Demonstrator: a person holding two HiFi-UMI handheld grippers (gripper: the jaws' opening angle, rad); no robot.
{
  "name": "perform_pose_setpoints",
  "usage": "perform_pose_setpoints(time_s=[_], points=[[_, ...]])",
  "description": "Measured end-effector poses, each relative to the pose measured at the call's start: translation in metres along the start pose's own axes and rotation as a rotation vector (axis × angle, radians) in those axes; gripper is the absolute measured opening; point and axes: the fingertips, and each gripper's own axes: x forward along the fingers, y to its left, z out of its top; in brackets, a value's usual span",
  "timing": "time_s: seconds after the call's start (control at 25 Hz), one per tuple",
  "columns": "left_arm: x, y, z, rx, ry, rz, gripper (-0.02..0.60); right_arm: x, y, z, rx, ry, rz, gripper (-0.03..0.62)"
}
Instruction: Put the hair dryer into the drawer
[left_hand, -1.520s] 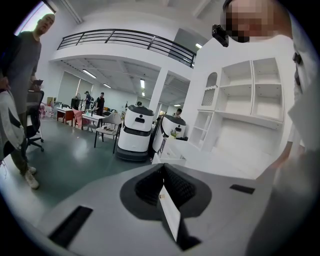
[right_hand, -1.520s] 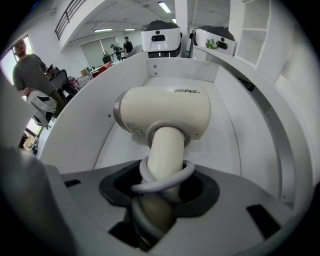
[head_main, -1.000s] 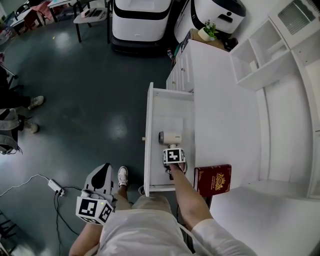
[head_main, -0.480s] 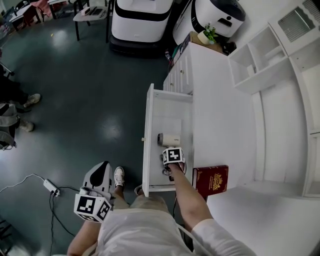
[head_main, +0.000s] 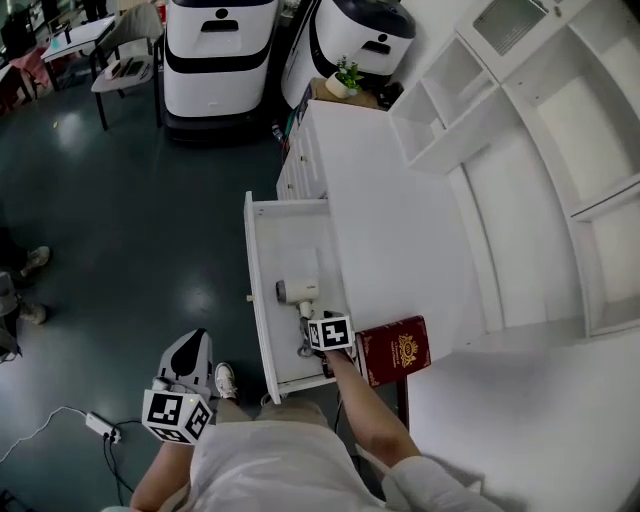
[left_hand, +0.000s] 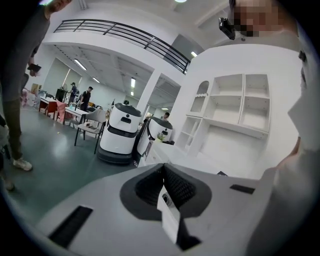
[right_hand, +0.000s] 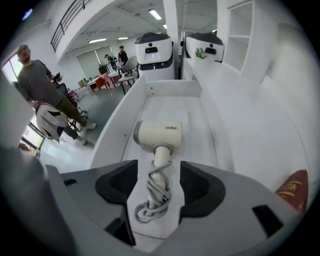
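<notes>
The cream hair dryer (head_main: 297, 291) lies on its side on the floor of the open white drawer (head_main: 255, 300), its grey cord (right_hand: 152, 207) coiled by the handle. My right gripper (head_main: 325, 340) hangs over the drawer's near end, pointing steeply down. In the right gripper view the hair dryer (right_hand: 159, 135) and its handle show through the gap below the right gripper (right_hand: 158, 187); the jaws are closing but stand apart and touch nothing. My left gripper (head_main: 188, 350) is held low beside my left hip, over the floor. In its own view the left gripper (left_hand: 163, 172) is shut and empty.
A red book (head_main: 393, 350) lies on the white counter (head_main: 390, 220) right of the drawer. White shelves (head_main: 470, 80) stand at the back right, a potted plant (head_main: 346, 78) on the counter's far end. Two white robots (head_main: 205, 45) stand beyond. A person (right_hand: 40, 90) stands left.
My right gripper has lifted a little above the hair dryer, which stays lying in the drawer. The head view has swung, so everything sits further left in the picture.
</notes>
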Motion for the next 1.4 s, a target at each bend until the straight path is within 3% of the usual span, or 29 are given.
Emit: perform_pose_setpoints(time_s=[0.36,0.72,1.0,1.4], points=[[0.026,-0.043,0.039,0.108,-0.036,-0.108,0.017,-0.111,-0.031,0.04,0.178,-0.399,0.014,0.011],[0.028,-0.061,0.093,0.203,-0.087,-0.103,0.017,-0.237,-0.076,0.073,0.293,-0.758,-0.006,0.011],[0.017,-0.059,0.119,0.214,-0.12,-0.046,0.017,-0.34,-0.079,0.107,0.182,-0.984,-0.05,0.011],[-0.005,-0.066,0.167,0.221,-0.215,-0.008,0.017,-0.43,-0.052,0.121,0.024,-1.191,-0.037,0.011]])
